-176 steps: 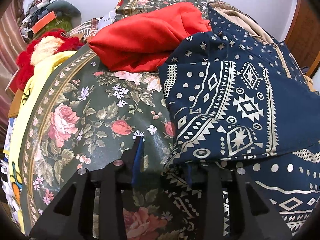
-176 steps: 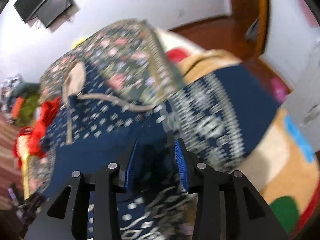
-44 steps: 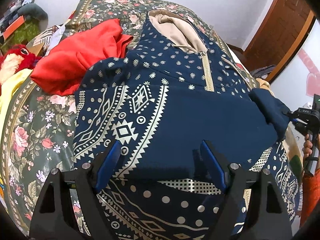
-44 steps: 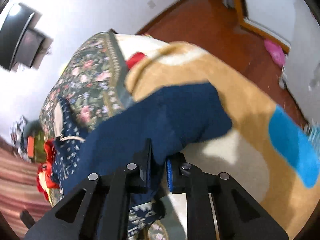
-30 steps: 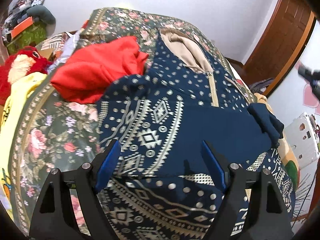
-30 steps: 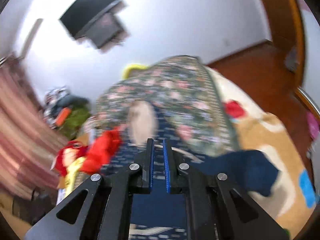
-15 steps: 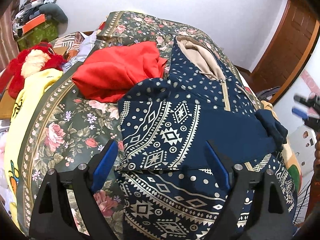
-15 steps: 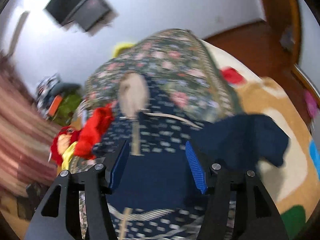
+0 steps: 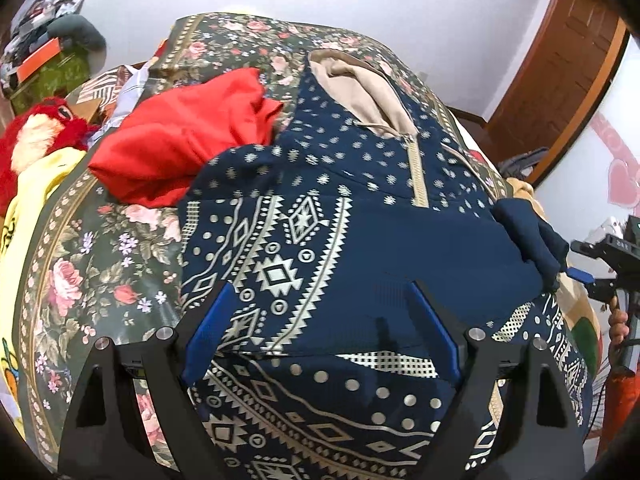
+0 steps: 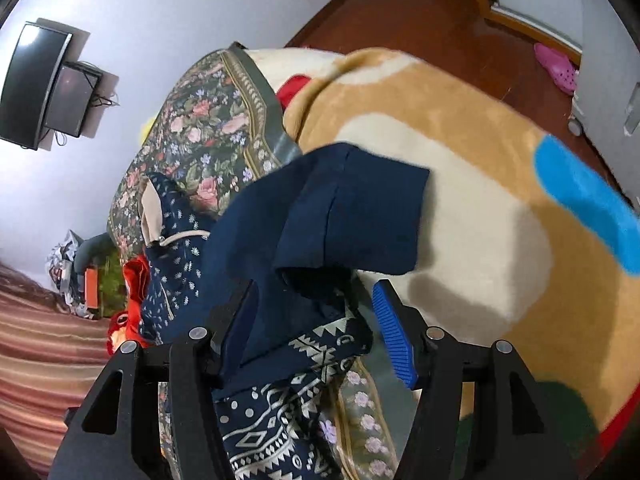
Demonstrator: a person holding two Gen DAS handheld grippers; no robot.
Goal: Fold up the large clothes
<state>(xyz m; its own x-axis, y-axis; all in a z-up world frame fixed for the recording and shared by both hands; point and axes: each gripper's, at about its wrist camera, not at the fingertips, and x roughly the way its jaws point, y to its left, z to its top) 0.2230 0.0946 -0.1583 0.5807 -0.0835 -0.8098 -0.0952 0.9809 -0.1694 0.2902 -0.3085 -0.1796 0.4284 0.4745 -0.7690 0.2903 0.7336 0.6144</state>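
Lying across a bed under a dark floral bedspread (image 9: 100, 264), the navy patterned hoodie (image 9: 304, 224) has its tan-lined hood (image 9: 360, 92) toward the far wall and one plain navy sleeve (image 9: 440, 256) folded across its front. The sleeve's cuff (image 10: 360, 208) hangs off the bed's edge over a tan plush blanket (image 10: 480, 208). The left gripper (image 9: 320, 328) hovers above the hoodie's lower front, jaws spread wide with nothing clamped between them. The right gripper (image 10: 316, 320) sits at the cuff with jaws about half apart; navy fabric lies between the blue pads (image 10: 394, 340), but the right-hand pad stands clear of it. A red garment (image 9: 180, 140) lies crumpled just beside the hoodie's shoulder, and a red plush toy (image 9: 36, 136) rests at the bed's far left.
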